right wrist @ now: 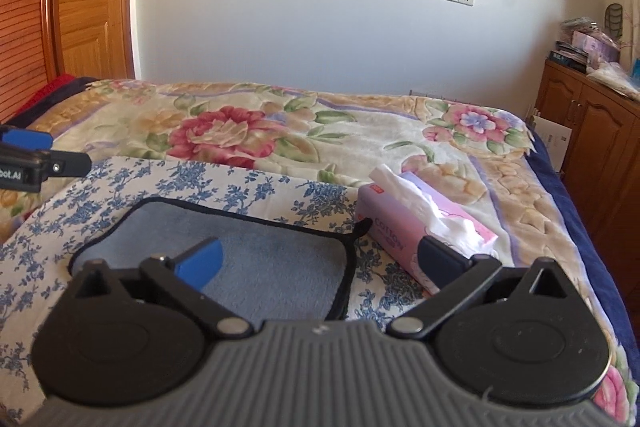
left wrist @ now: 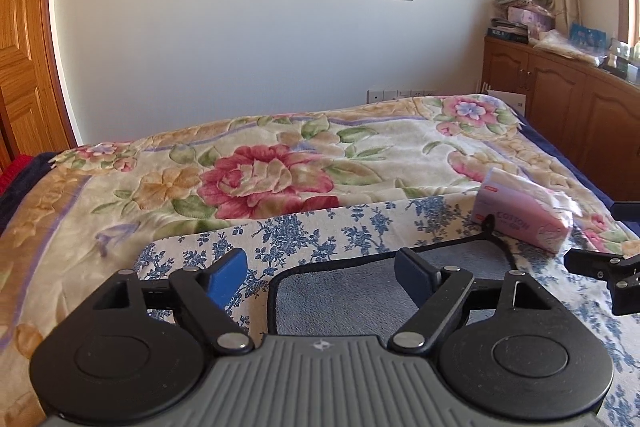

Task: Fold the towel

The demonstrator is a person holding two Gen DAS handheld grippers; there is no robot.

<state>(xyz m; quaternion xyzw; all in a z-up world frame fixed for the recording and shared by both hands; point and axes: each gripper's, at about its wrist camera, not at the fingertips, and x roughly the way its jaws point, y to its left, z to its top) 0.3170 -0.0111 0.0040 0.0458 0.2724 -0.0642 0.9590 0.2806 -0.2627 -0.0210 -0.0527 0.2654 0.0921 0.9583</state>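
A grey-blue towel (left wrist: 352, 295) with a black hem lies flat on a blue-and-white floral cloth (left wrist: 320, 227) on the bed. It also shows in the right wrist view (right wrist: 272, 251). My left gripper (left wrist: 320, 267) is open and empty, hovering over the towel's near left part. My right gripper (right wrist: 320, 259) is open and empty above the towel's near right edge. The right gripper's tip shows at the right edge of the left view (left wrist: 600, 267). The left gripper's tip shows at the left of the right view (right wrist: 40, 155).
A pink tissue pack (left wrist: 524, 215) lies just right of the towel, seen also in the right wrist view (right wrist: 420, 231). A floral blanket (left wrist: 280, 163) covers the bed. A wooden cabinet (left wrist: 560, 83) with clutter stands at the right, a wooden door (left wrist: 20, 47) at the left.
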